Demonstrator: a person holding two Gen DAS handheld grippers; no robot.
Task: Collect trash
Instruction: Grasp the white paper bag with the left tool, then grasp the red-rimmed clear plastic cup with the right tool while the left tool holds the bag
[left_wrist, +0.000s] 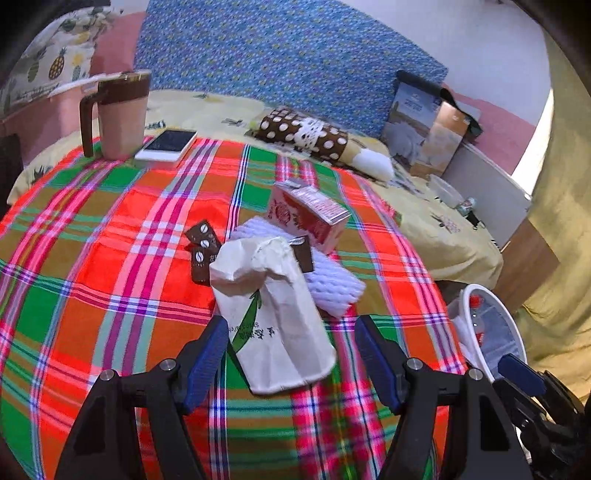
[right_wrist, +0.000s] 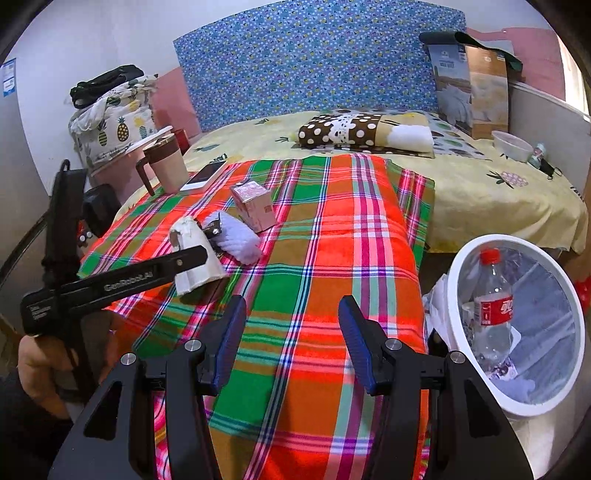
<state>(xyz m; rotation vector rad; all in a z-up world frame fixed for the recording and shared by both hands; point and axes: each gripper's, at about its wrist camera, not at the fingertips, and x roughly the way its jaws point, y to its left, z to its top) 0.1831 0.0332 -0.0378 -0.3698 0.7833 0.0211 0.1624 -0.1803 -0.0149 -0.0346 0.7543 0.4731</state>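
Here the left gripper (left_wrist: 291, 354) has its fingers spread wide around the crumpled paper bag (left_wrist: 271, 314) on the plaid cloth (left_wrist: 110, 258), not pressing it. Foam netting (left_wrist: 332, 280), a milk carton (left_wrist: 310, 216) and coffee sachets (left_wrist: 202, 251) crowd behind. The right gripper (right_wrist: 291, 343) hangs open and empty beside the bin (right_wrist: 517, 400).

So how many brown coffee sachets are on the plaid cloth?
3 visible: two overlapping left of the crumpled paper bag, one on its far edge. More may lie beneath.
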